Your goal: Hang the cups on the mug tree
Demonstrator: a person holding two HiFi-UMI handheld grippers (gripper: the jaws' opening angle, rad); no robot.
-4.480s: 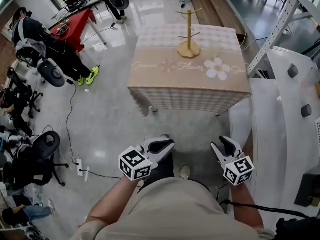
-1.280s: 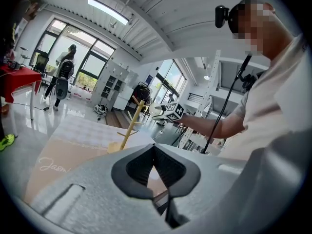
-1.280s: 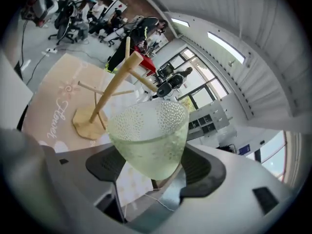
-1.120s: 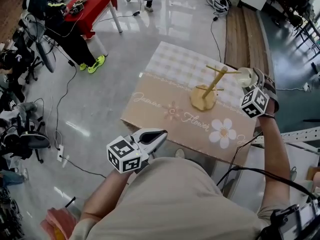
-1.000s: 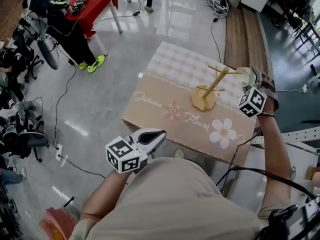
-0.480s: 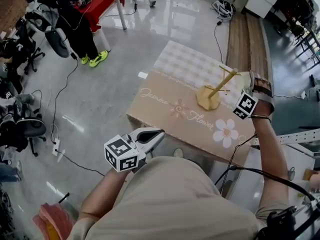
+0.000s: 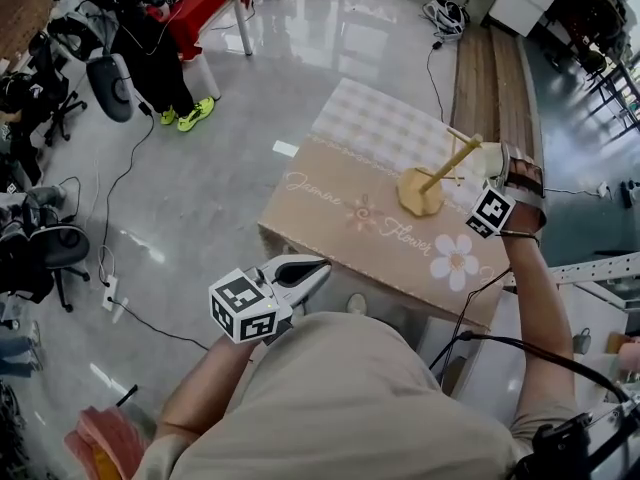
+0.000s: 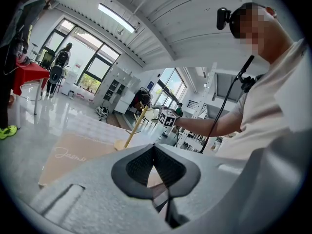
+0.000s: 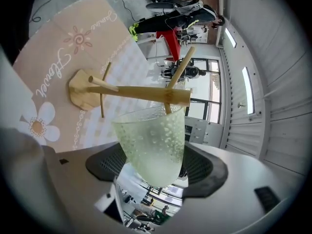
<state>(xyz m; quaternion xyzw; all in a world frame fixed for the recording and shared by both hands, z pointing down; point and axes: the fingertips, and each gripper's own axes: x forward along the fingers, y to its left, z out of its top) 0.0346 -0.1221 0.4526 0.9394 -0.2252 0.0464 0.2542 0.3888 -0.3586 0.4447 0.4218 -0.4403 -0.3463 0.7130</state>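
Far to the left of the mug tree (image 7: 432, 181), and nearer the person, the left gripper (image 7: 322, 266) hangs off the table (image 7: 330, 158) at the person's waist. In its own view its jaws are pressed together with nothing between them. From there only the corner of the cloth shows, so its script is cut off at "Jasm".

In the head view the beige cloth reads "Jasmine" left of the tree's base and "Flower" in front of it, with a white daisy print (image 7: 455, 256) to the lower right. The right gripper view shows "Flower" again, running beside the round wooden base.

Right of the tree, level with its top, the right gripper (image 7: 496, 163) pinches the cup (image 7: 486, 156) by its lower end, a pad on each side and the jaws spread wide around it. In the head view the gripper and hand cover most of the cup.

In the right gripper view the cup (image 9: 153, 140) is pale green, translucent and dimpled, and its mouth is turned to the tree's trunk (image 9: 141, 92). The rim sits just under the trunk's top. A short peg end shows through the rim, but I cannot tell whether it is inside the cup or behind it.
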